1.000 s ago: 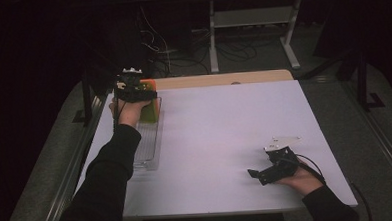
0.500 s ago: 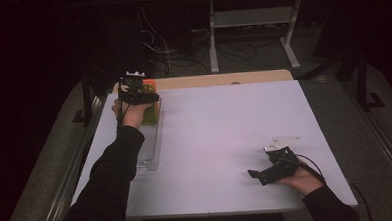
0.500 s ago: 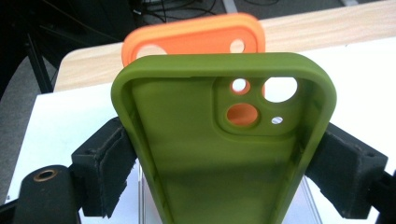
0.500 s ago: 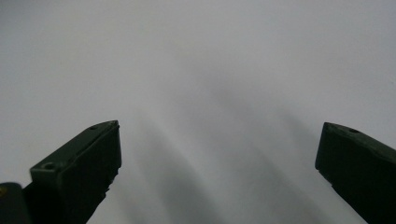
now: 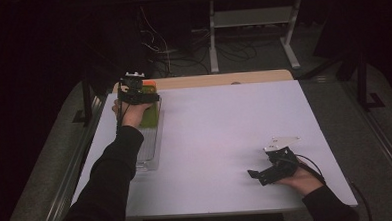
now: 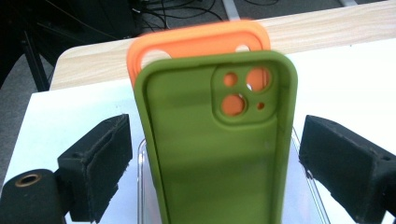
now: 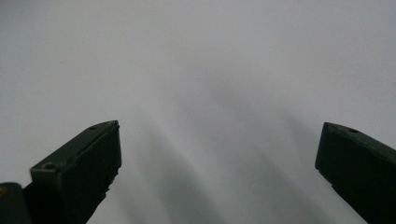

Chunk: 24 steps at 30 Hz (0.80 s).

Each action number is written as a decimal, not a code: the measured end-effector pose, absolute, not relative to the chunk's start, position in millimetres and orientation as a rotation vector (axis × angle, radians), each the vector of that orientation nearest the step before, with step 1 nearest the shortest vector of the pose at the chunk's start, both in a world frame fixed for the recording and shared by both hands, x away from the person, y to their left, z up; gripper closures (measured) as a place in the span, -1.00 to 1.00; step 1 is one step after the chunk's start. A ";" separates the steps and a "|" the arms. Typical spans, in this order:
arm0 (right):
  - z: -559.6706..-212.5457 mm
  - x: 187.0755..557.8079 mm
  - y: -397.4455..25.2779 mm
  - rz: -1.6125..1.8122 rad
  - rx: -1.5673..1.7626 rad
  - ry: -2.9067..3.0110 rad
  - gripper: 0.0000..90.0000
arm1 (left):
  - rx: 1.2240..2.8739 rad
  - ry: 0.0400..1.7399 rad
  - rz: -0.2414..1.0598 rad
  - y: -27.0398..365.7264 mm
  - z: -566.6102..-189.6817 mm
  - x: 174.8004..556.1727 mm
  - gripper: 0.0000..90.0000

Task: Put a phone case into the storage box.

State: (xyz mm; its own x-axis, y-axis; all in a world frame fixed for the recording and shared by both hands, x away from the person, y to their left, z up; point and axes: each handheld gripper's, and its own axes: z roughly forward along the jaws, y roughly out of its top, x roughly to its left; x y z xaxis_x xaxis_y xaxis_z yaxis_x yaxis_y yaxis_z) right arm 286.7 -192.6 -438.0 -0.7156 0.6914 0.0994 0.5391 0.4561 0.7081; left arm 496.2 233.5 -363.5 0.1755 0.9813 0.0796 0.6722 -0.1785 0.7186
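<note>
A dim lab or workshop test bay: a white-topped table point(image 5: 225, 139) stands on grey carpet, with tangled cables point(image 5: 181, 46) on the floor and a metal-framed bench point(image 5: 250, 23) behind it, the surroundings left unlit beyond the work surface.

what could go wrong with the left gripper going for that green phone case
The left gripper is open, its jaws apart from either side of the green case, so nothing is held yet. The orange case stands right behind it; a deep closing might catch both. Both stand in a clear tray at the table's left edge, so a push could tip them or shift the tray.
</note>
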 end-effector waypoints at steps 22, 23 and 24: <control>-437.6 286.3 -191.0 1.110 1.067 2.501 -1.00 | 1.965 1.270 0.547 249.2 -328.4 464.2 -0.85; -437.4 286.3 -190.9 1.110 1.069 2.502 -1.00 | 1.974 1.246 0.537 249.6 -326.8 462.2 -0.85; -437.4 286.3 -190.9 1.111 1.069 2.501 -1.00 | 1.983 1.230 0.529 249.6 -325.1 459.9 -0.85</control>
